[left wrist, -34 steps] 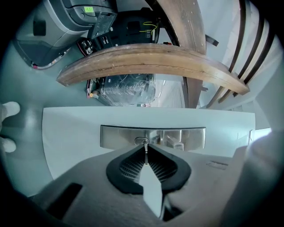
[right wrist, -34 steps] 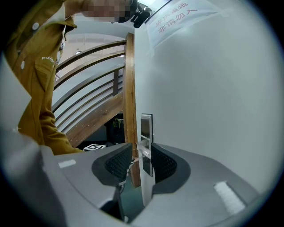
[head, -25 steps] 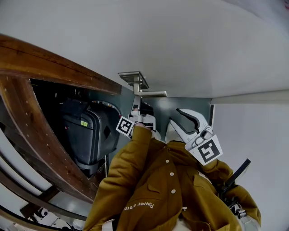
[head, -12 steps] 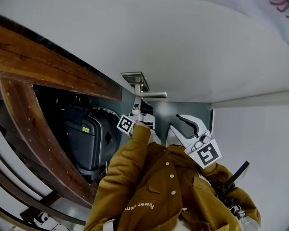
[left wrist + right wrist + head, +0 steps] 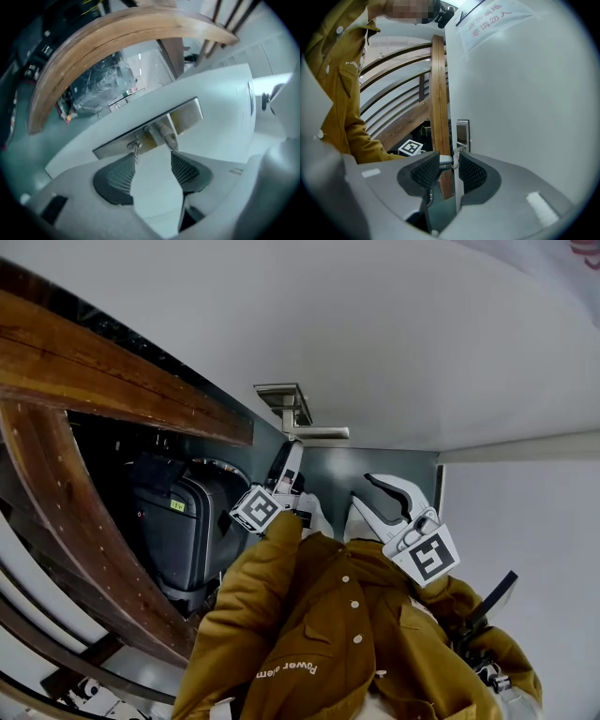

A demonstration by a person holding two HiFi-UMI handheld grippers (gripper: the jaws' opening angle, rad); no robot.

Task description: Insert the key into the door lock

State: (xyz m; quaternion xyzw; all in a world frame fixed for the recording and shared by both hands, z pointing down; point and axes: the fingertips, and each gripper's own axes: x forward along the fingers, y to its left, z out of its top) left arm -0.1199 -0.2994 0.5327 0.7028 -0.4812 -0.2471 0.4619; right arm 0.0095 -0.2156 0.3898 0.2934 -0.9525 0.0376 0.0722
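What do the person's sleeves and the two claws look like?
The jacket sleeves are mustard brown. The left claw and right claw are pale grey plastic, each with two dark meshed pads and a cube of black-and-white square markers. The left claw's jaws are opening, with the key at one tip, not pressed.

Key [image 5: 136, 150] in lock plate [image 5: 187, 114], beside handle [image 5: 167, 134]; suitcase [image 5: 178, 526] behind wooden rail [image 5: 103, 371], left of door [image 5: 375, 334]

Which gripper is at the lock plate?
The left gripper: jaws opening, nothing between them, tips at the lock plate by the key; the right gripper hangs back.
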